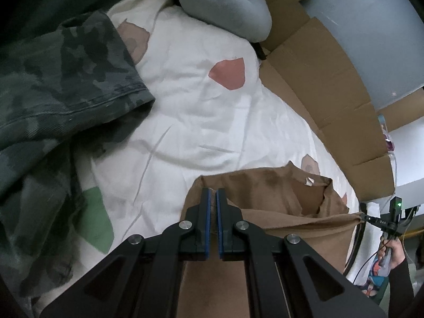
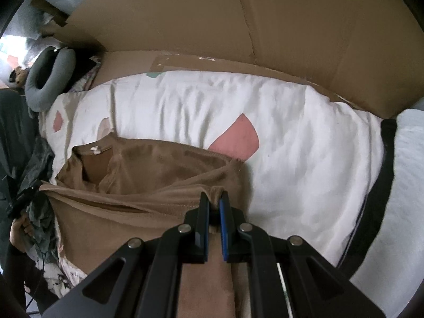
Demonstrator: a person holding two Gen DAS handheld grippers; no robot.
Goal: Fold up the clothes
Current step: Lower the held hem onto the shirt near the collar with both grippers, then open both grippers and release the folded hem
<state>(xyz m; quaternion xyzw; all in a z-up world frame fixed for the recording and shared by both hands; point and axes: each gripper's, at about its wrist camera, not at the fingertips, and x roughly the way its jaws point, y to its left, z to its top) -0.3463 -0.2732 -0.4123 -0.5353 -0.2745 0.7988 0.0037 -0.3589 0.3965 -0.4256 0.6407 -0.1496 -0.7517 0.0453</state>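
Note:
A brown shirt [image 1: 267, 193] lies on the white bedspread [image 1: 201, 122], its collar and small white label facing up. My left gripper [image 1: 213, 193] is shut on a fold of the shirt's fabric at its left edge. The same brown shirt [image 2: 148, 164] fills the lower left of the right wrist view, and my right gripper [image 2: 214, 197] is shut on a bunched edge at its right side. Between the two grippers the pinched edge is pulled taut and lifted over the rest of the shirt. The right gripper [image 1: 363, 216] shows small at the far right, held by a hand [image 1: 394, 251].
A camouflage garment [image 1: 61, 100] is heaped at the left of the bed. A grey neck pillow [image 2: 45, 79] rests at the head end. Cardboard sheets [image 2: 238, 16] line the wall behind the bed. A dark strap [image 2: 381, 175] runs along the bed's right edge.

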